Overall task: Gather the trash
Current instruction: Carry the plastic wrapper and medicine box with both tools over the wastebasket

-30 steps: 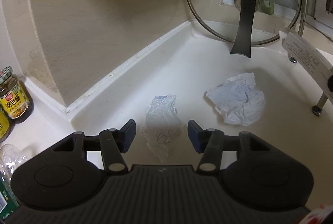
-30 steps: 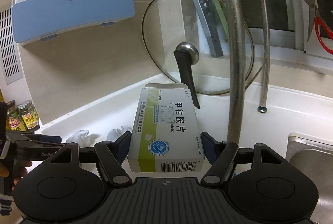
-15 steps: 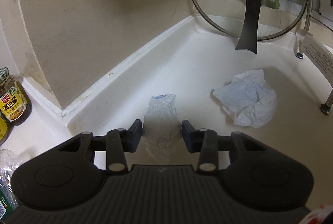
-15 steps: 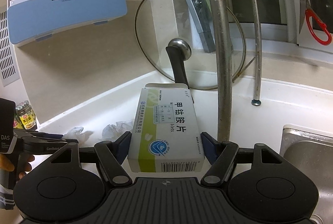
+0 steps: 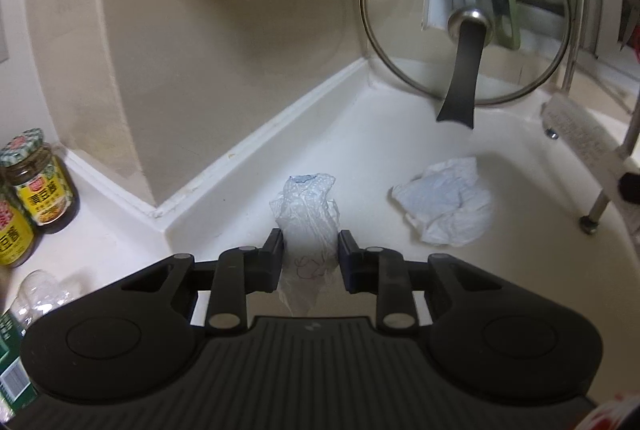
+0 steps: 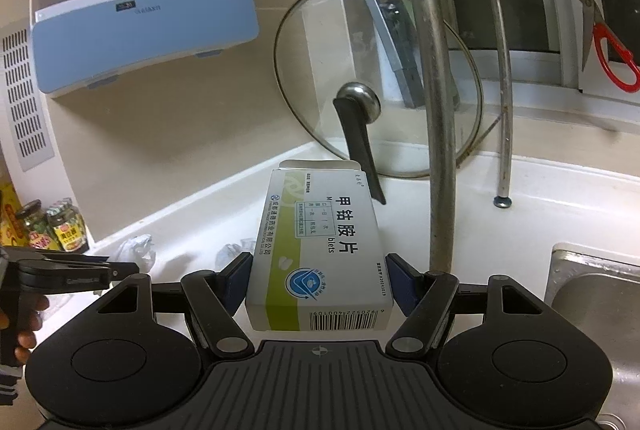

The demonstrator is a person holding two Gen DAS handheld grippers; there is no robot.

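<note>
Two pieces of trash are already in hand and at least one is left, so the collecting looks about midway. The left gripper (image 5: 310,254) has just been closing its jaws, and the thin plastic wrapper (image 5: 306,226) now sits pinched between the pads, its upper end sticking out past the fingertips and its lower end hanging behind them; it seems to be just coming off the white countertop (image 5: 400,134), near the raised back edge where the wall steps out. The right gripper (image 6: 318,280) is clenched on the white-and-green medicine box (image 6: 320,250), which lies lengthwise between the pads, its open flap pointing away toward the glass pot lid (image 6: 376,78) that leans in the back corner. Still to be collected is the crumpled paper (image 5: 446,204), lying loose on the countertop to the right of the left gripper and apart from it, nearer the lid. No bin shows in either view, so dropping the trash also remains.
</note>
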